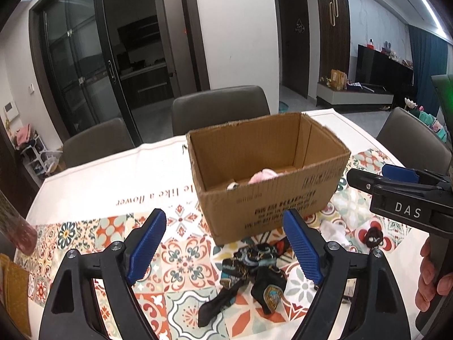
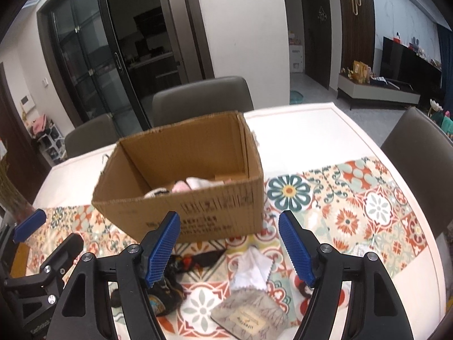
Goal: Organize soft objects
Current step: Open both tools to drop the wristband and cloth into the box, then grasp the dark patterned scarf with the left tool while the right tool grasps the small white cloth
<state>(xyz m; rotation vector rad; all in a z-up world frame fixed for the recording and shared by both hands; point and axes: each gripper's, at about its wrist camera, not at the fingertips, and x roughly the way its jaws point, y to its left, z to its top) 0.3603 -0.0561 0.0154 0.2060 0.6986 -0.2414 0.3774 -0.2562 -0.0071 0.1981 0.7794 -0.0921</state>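
Dark patterned scarf (image 1: 249, 277) crumpled before open cardboard box (image 1: 269, 198); pink cloth (image 1: 262, 176) inside.

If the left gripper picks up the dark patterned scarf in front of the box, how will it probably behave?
The dark scarf lies crumpled with a loose tail, so it is probably floppy and will dangle and unfold when lifted. It looks thin, so likely very light. Its cloth seems smooth, maybe slippery; the open left gripper should pinch a thick bunched part. A trailing end might catch the cardboard box rim.

Brown cardboard box (image 1: 271, 181) with black print, pink and white soft things (image 1: 262, 176) inside. Orange, teal and cream floral-tile cloth (image 2: 354, 198) covers the worktop. Black scarf (image 1: 252, 274) patterned teal and gold. Both tongs black with blue pads (image 2: 296, 250).
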